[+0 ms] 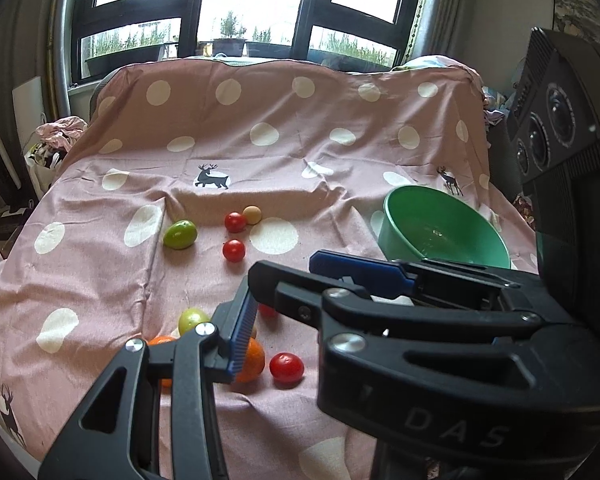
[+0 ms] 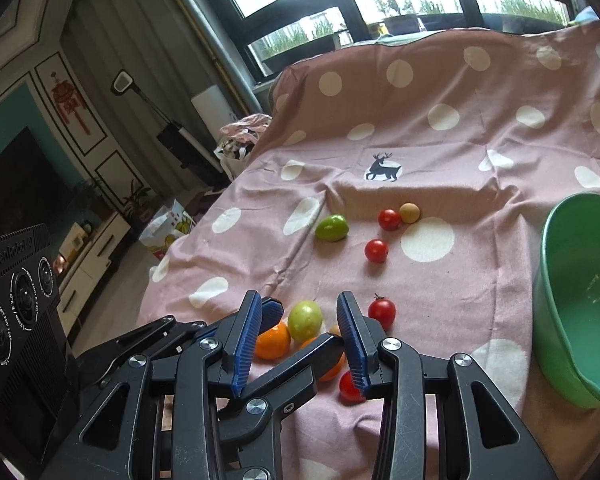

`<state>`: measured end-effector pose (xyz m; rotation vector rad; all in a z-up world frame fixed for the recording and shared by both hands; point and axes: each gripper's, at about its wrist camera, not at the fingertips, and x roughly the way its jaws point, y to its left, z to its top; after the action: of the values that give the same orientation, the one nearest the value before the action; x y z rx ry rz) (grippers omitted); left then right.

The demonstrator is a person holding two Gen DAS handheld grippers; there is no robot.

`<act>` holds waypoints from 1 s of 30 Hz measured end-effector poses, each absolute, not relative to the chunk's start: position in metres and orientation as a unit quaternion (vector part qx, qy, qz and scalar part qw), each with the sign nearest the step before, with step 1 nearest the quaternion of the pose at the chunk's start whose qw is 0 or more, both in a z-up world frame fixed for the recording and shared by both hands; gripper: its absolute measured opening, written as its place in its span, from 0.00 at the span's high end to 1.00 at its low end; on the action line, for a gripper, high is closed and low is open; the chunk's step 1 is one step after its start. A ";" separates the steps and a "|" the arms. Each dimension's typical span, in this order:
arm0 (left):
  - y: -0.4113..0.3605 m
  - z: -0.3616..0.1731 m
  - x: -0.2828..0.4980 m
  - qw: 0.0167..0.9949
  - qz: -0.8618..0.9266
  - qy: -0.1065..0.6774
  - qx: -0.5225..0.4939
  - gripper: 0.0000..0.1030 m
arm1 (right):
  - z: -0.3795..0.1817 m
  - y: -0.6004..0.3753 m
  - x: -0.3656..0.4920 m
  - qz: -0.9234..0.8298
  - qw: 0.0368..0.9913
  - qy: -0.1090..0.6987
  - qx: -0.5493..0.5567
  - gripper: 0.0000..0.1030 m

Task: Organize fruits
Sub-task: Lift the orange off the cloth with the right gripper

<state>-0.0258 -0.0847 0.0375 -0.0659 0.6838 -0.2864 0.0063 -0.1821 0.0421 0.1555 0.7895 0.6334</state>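
we see fruits [image 2: 376, 250] scattered on a spotted pink sheet [image 2: 480, 152], a green bowl [image 2: 548, 280] to their right. both our tools, left [image 2: 260, 320] and right [image 2: 300, 344], hover crossed, partly open, empty.

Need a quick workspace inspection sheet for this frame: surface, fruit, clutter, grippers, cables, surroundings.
Surface: pink dotted cloth, wrinkled.
Job's things: green bowl empty; red tomatoes, green fruits, oranges and a tan ball all loose on the cloth.
Clutter: nothing seen on the cloth.
Grippers: left gripper and right gripper open, nothing held, crossing near each other.
Cables: nothing seen.
Surroundings: window, clothes pile, TV.
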 end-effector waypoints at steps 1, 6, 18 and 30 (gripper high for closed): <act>-0.087 0.038 -0.026 0.932 -0.140 0.334 -0.031 0.61 | 0.043 -0.184 0.007 0.302 0.873 0.376 0.075 0.58; -0.089 0.032 -0.023 0.926 -0.140 0.349 -0.033 0.61 | 0.040 -0.190 0.010 0.305 0.866 0.387 0.080 0.59; -0.037 -0.021 -0.001 0.875 -0.118 0.456 -0.111 0.63 | -0.011 -0.188 0.045 0.318 0.798 0.490 0.147 0.60; -0.040 -0.040 0.000 0.862 -0.129 0.477 -0.107 0.63 | -0.048 -0.167 0.060 0.304 0.758 0.558 0.147 0.72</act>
<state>-0.0003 -0.0403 -0.0401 -0.2245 1.0012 -0.2715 0.0603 -0.1674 -0.0482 0.3193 1.2156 0.6633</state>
